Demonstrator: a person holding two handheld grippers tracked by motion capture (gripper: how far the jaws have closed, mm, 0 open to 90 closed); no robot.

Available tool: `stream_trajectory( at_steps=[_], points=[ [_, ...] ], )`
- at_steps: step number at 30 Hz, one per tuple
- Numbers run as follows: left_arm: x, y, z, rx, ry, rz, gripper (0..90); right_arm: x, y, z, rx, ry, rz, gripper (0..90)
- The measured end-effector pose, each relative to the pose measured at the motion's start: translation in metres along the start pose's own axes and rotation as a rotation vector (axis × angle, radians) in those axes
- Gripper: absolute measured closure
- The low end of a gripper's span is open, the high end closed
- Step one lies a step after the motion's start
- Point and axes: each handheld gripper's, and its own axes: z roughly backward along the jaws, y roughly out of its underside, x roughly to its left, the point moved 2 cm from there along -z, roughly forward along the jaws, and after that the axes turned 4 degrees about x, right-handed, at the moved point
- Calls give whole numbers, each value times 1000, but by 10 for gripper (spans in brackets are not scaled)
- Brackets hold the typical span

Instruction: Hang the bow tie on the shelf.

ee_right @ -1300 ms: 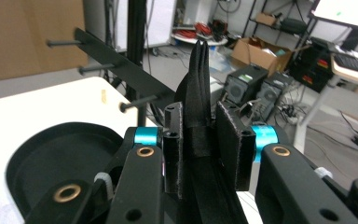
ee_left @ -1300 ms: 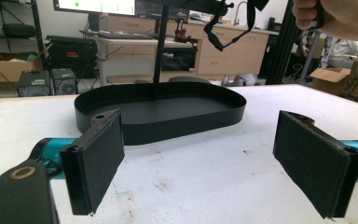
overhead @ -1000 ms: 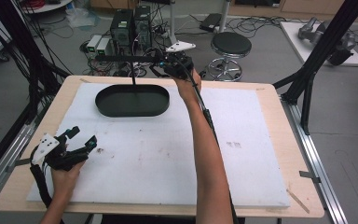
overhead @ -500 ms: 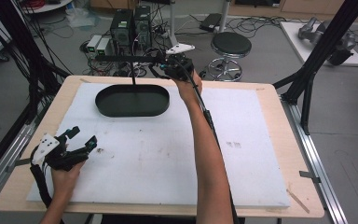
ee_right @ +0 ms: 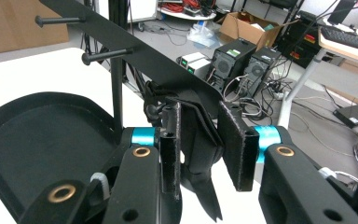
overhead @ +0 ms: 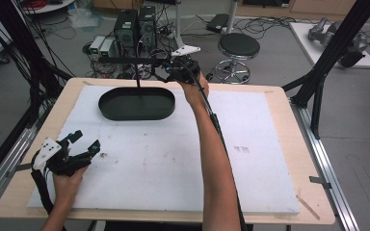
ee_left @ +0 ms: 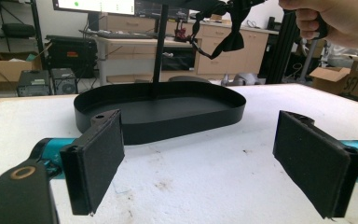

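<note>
A black oval tray sits at the back of the white mat, and a thin post rises from it to a black crossbar with pegs. My right gripper is held up at the crossbar's right end. A black bow tie hangs between its pads by the bar. The jaws have just been opening a little, and the fabric still fills the gap. The bow tie also dangles high in the left gripper view. My left gripper rests low over the mat's front left, open and empty.
The white mat covers most of the wooden table. Black frame posts stand at both sides. Computers, cables and a round stool are on the floor behind the table.
</note>
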Motion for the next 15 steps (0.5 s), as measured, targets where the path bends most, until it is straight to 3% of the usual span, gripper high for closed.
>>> stream_trajectory(
  at_steps=[15],
  points=[
    [0, 0, 0, 1, -1, 0, 165, -3, -8, 15, -50, 6, -5, 630]
  ],
)
